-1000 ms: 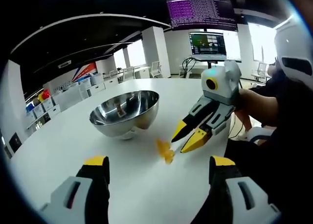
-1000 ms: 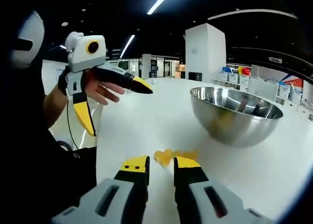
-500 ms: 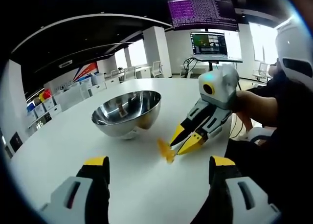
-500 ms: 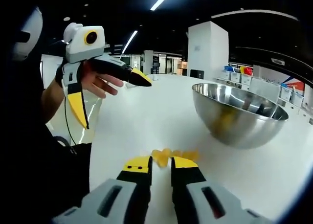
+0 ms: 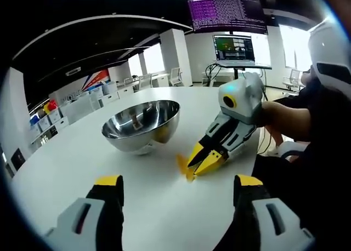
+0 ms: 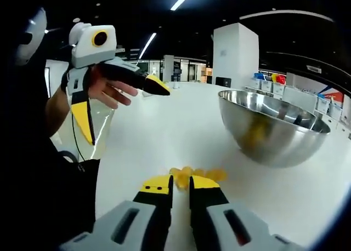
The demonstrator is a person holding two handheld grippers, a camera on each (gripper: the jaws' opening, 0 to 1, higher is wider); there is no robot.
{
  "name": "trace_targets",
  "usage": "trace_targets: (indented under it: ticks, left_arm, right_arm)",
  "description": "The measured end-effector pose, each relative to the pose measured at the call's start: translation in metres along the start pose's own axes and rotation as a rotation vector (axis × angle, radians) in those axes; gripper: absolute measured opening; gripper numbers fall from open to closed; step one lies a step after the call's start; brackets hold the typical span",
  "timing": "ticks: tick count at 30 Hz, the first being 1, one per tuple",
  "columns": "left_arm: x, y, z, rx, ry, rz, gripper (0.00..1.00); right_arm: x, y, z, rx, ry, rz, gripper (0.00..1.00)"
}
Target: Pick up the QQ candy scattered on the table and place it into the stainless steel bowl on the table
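I am closing the right gripper [image 6: 181, 183] on the candy [image 6: 196, 174], a small yellow cluster lying on the white table [image 6: 164, 136]. Its jaws are nearly together, with the near end of the cluster between their yellow tips. I cannot tell whether they are already clamping a piece. In the left gripper view the same gripper [image 5: 198, 163] is angling down, tips at the candy [image 5: 182, 164], so the jaws are meeting the pieces low, at table level.

The bowl [image 6: 274, 127] is standing upright on the table just beyond the candy. I judge this short path is why I am working from this side: one lift and a small forward move should carry a piece over the rim. Yellow is showing on the bowl's wall, probably a reflection; I cannot tell whether candy lies inside.

I am holding the left gripper [image 6: 118, 106] raised and well apart from the candy, jaws spread wide and empty. This is keeping it clear of the working gripper.
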State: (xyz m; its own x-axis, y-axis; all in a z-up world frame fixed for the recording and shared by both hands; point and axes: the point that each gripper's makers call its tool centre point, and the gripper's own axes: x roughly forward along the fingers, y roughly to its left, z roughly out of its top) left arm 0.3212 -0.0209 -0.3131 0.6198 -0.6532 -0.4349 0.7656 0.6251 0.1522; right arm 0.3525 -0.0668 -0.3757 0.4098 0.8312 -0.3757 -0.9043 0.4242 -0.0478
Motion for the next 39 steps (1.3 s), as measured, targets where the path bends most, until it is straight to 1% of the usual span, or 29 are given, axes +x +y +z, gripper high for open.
trace_targets:
  ticks: [9,13,16,26,29,32,35,39]
  left_arm:
    - [0.001,0.001,-0.002,0.000,0.004,0.003,0.81]
    - [0.000,0.002,-0.003,-0.002,0.005,0.005,0.81]
    - [0.000,0.002,-0.003,-0.005,0.005,0.006,0.81]
    - [0.000,0.002,-0.004,-0.006,0.004,0.004,0.81]
    - [-0.001,0.003,-0.005,-0.005,0.003,0.005,0.81]
    - [-0.001,0.004,-0.006,-0.004,0.005,0.008,0.81]
    - [-0.002,0.004,-0.005,-0.005,0.002,0.010,0.81]
    - [-0.002,0.004,-0.004,-0.001,0.001,0.010,0.81]
  right_arm:
    - [0.003,0.000,0.000,0.012,-0.002,0.006,0.11]
    - [0.005,0.002,0.000,-0.001,-0.002,0.008,0.11]
    - [0.006,0.002,0.000,-0.007,-0.002,0.008,0.08]
    - [0.004,0.003,0.001,-0.044,-0.003,-0.004,0.06]
    - [0.001,0.004,0.003,-0.039,-0.006,-0.009,0.06]
    - [-0.004,0.002,0.008,-0.026,-0.025,-0.024,0.06]
    - [-0.008,-0.004,0.012,-0.009,-0.035,-0.044,0.05]
    - [-0.016,-0.006,0.019,-0.004,-0.052,-0.056,0.05]
